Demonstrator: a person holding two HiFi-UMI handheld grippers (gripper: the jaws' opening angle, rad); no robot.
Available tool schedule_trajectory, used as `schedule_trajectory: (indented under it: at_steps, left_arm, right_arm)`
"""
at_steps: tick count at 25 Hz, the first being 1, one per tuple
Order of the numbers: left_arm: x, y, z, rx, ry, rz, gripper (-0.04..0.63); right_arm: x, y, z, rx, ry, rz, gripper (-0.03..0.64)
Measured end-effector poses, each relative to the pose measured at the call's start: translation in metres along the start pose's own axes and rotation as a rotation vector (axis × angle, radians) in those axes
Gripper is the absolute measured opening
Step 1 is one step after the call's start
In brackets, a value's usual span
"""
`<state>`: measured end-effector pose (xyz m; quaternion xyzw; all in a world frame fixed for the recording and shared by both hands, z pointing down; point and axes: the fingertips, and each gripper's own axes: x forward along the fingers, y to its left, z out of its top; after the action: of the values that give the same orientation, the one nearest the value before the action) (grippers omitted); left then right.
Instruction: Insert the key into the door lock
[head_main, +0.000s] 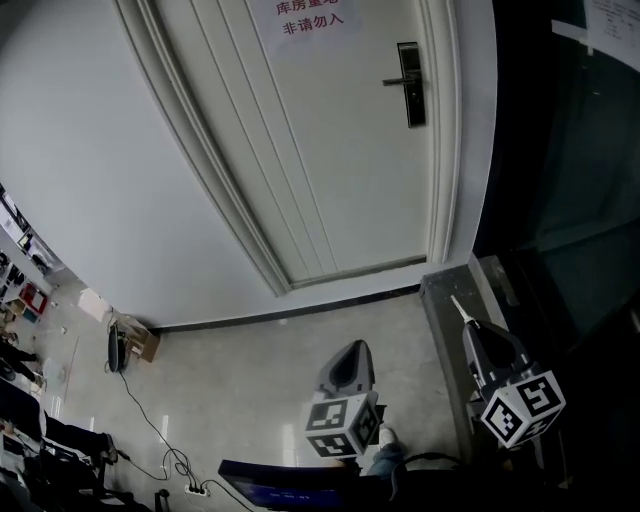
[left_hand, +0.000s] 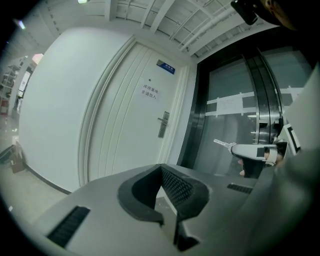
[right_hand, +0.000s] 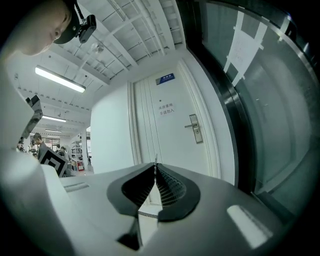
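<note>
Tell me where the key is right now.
The key is clamped between the jaws of the right gripper, at the head view's lower right, well short of the door lock on the white door.

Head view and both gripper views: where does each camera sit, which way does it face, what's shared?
Head view: on the person's head, facing forward and down at the door; shows left gripper and right gripper, which holds the key.
Left gripper view: on the left gripper, facing along its closed, empty fingers toward the door; right gripper with key shows at right.
Right gripper view: on the right gripper, facing along fingers shut on the key, toward the door.
Shared: all three see the door lock.
</note>
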<state>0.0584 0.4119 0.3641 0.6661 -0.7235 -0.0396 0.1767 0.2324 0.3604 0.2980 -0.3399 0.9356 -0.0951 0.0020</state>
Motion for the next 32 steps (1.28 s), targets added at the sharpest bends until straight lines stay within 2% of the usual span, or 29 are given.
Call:
schedule_trajectory:
  at_steps: [8, 13, 22, 32]
  left_arm:
    - [0.061, 0.058, 0.033, 0.007, -0.015, -0.011, 0.000]
    - [0.094, 0.080, 0.037, 0.023, -0.001, -0.023, 0.000]
    - [0.162, 0.093, 0.042, 0.021, 0.022, -0.018, 0.000]
    - [0.283, 0.093, 0.097, 0.063, -0.030, -0.003, 0.000]
  right_arm:
    - [0.086, -0.002, 0.006, -0.019, -0.005, -0.020, 0.012]
    - [0.119, -0.007, 0.001, -0.025, 0.004, -0.041, 0.012]
    - [0.176, -0.036, -0.002, -0.029, 0.026, -0.038, 0.012]
    - [0.280, -0.110, 0.033, -0.031, -0.009, 0.005, 0.012]
